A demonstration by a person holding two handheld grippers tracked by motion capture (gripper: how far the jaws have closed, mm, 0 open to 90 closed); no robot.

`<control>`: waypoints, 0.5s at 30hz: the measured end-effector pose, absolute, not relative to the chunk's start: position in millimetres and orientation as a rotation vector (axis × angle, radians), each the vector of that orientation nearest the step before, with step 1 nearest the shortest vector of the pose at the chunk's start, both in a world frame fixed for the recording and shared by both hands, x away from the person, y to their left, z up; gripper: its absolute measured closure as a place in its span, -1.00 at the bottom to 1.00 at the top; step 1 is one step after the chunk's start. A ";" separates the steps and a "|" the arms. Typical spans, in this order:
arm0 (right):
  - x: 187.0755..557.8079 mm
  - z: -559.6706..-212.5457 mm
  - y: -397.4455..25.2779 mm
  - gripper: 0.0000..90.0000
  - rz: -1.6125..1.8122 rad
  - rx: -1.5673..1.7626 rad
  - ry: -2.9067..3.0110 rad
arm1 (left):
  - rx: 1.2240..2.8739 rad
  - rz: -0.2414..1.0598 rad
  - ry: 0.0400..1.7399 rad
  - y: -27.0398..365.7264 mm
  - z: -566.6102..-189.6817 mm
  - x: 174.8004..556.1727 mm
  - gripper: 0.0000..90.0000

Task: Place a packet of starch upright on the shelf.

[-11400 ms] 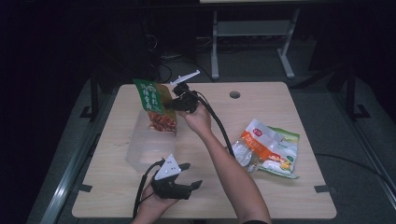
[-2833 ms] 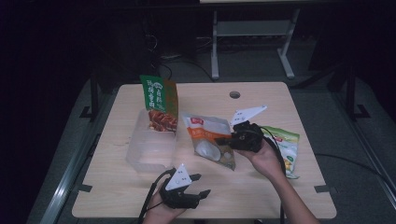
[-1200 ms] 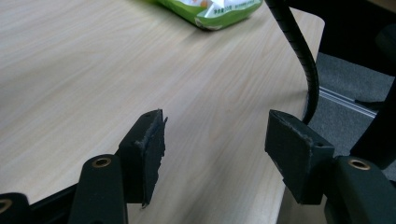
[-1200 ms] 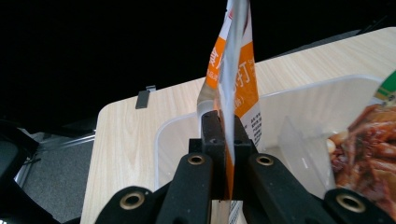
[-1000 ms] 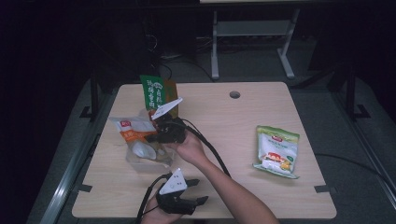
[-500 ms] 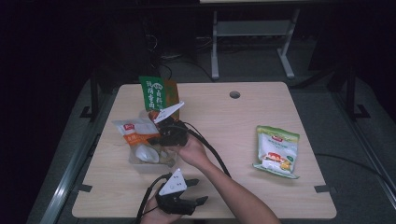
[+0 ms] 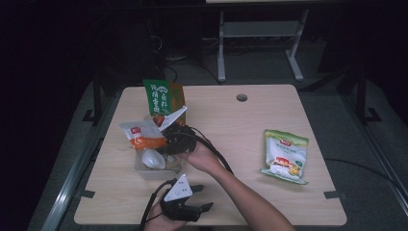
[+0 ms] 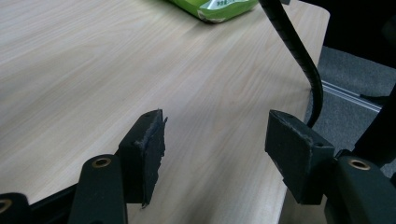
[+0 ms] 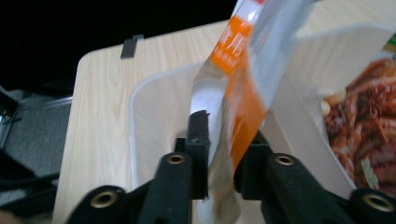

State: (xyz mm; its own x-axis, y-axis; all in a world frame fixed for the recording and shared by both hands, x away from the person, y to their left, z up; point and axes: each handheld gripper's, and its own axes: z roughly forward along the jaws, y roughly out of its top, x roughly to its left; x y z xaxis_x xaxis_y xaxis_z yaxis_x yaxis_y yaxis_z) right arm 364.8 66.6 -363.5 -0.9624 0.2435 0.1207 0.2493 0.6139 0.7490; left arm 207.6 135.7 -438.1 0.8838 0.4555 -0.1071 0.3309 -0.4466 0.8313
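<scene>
Nearest me in the high view, my left gripper (image 7: pixel 204 208) rests at the table's (image 7: pixel 231 130) front edge with its jaws spread wide and nothing between them; its own view shows bare wood and, farther off, the corner of the green-and-white snack bag (image 8: pixel 212 8) that lies well apart on the right half of the table. Beyond it, my right gripper (image 7: pixel 163 144) reaches across to the clear plastic bin (image 7: pixel 159 172) and has its jaws pinched on the edge of the orange-and-silver snack pouch (image 7: pixel 143 138); the right gripper view shows the pouch (image 9: pixel 238 107) hanging over the bin's open compartment (image 9: pixel 159 121), its lower end inside the walls. Farthest, the green snack bag (image 7: pixel 162 96) stands upright at the bin's far end. The step in hand, as I judge it, is seating the pouch in the bin. To do it well I lower the pouch beside the green bag, keep it clear of the near wall, part the jaws only once its bottom rests, then lift straight out.
</scene>
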 end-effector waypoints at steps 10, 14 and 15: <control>360.6 -362.6 58.3 0.98 -1.199 -0.433 -2.869 | 2.078 0.166 0.561 134.5 -437.6 206.8 -0.18; 365.7 -364.9 57.6 0.74 -1.117 -0.422 -2.821 | 2.074 0.163 0.558 134.8 -437.1 205.7 -0.18; 366.4 -366.2 56.3 0.74 -1.100 -0.421 -2.826 | 2.077 0.160 0.560 134.7 -436.9 205.2 -0.18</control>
State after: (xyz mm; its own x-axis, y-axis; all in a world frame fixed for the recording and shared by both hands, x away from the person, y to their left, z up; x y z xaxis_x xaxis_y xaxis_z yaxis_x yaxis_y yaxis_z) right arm 366.4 56.3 -366.2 -0.9590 0.2245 0.1729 0.2823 0.7046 0.6511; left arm 205.2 134.7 -436.9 0.8867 0.4501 -0.1052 0.3265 -0.4489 0.8318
